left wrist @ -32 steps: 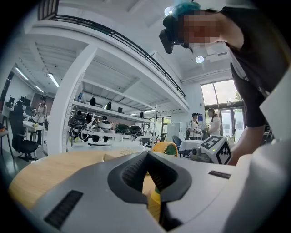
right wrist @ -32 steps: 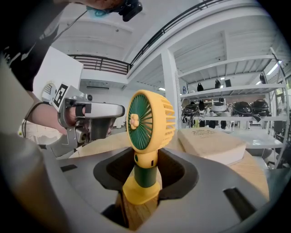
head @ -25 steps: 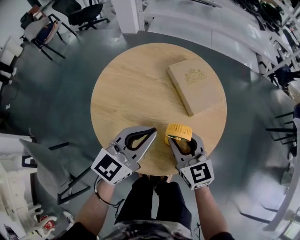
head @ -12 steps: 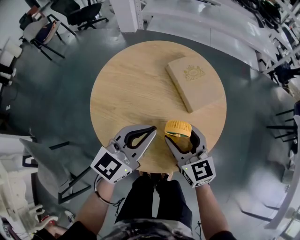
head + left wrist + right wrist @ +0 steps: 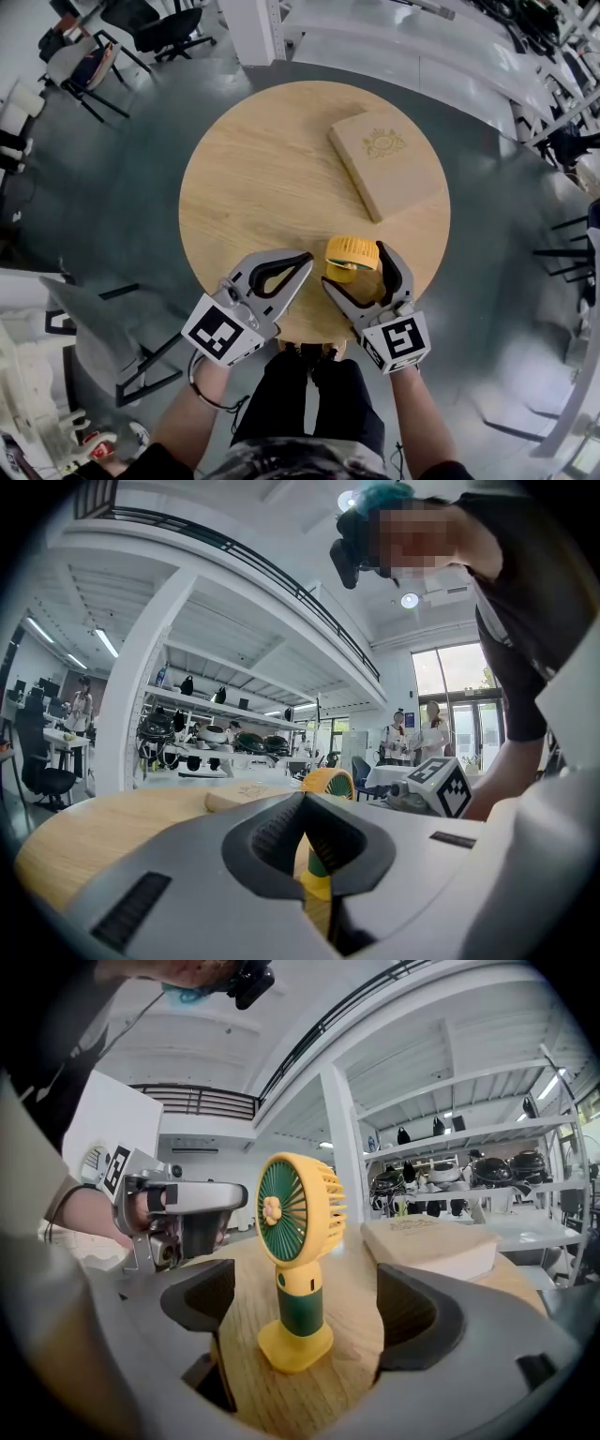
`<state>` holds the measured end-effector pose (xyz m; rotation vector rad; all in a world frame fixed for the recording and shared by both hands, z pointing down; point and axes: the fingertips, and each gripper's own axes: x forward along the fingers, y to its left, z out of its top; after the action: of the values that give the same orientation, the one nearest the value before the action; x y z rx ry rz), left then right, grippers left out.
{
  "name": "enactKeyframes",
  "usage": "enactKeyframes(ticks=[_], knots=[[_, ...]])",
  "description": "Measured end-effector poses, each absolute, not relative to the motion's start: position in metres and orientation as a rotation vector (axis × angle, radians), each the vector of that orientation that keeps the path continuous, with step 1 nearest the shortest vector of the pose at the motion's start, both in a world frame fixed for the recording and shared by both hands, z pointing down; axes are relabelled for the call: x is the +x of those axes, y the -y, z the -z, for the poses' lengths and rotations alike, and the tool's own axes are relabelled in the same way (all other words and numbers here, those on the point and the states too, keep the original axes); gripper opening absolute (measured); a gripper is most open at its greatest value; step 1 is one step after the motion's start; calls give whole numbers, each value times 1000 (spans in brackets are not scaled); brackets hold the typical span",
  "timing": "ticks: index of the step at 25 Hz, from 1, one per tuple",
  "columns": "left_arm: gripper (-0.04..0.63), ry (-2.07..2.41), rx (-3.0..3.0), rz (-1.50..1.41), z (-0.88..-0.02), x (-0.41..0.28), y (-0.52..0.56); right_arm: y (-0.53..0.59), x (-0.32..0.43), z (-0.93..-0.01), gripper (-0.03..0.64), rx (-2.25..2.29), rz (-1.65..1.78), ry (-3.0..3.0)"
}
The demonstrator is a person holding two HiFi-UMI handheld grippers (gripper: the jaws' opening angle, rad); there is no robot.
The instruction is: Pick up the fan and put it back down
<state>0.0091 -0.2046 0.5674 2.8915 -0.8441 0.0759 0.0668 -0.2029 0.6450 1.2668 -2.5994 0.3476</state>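
Here's my right gripper (image 5: pixel 354 267) at the near edge of the round table (image 5: pixel 253 159). Its jaws have just been opening and now they stand wide, one on each side of the fan (image 5: pixel 298 1241), with neither pad touching it. The fan is on the wood between those jaws, upright on its yellow base, with a green stem and a green grille inside a yellow ring. From above, its yellow head (image 5: pixel 352 253) sits near the table's near right edge.

Over on the left, my left gripper (image 5: pixel 302 261) is level just beside the right one, also at the near edge. Its jaws are closed tip to tip with nothing between them. Looking along them, I see the fan's yellow base and green stem just past the closed tips, and the yellow ring higher up.

Farther off to the right, a flat wooden box (image 5: pixel 386 164) lies on the table, well apart from the fan. In the right gripper view it sits behind my right jaw, and my left gripper shows beyond the fan on the left.
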Motion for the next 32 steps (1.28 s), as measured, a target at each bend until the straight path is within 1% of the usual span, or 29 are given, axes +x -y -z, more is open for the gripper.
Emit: enactKeyframes(ticks=[3,6,7,17,32], knots=[[15,846,2889,-83,-567,9,202,201,68,-645,497,1266,-363,2605],[15,850,2891,-85,-567,10,201,201,68,-645,576,1259,-375,2615],[17,851,2892,-86,-567,11,201,201,68,-645,584,1258,-375,2616],[16,862,2897,-92,-558,10,191,192,68,-637,588,1251,-350,2611],[15,876,2906,-103,-518,17,157,148,91,-592,587,1241,-308,2593]])
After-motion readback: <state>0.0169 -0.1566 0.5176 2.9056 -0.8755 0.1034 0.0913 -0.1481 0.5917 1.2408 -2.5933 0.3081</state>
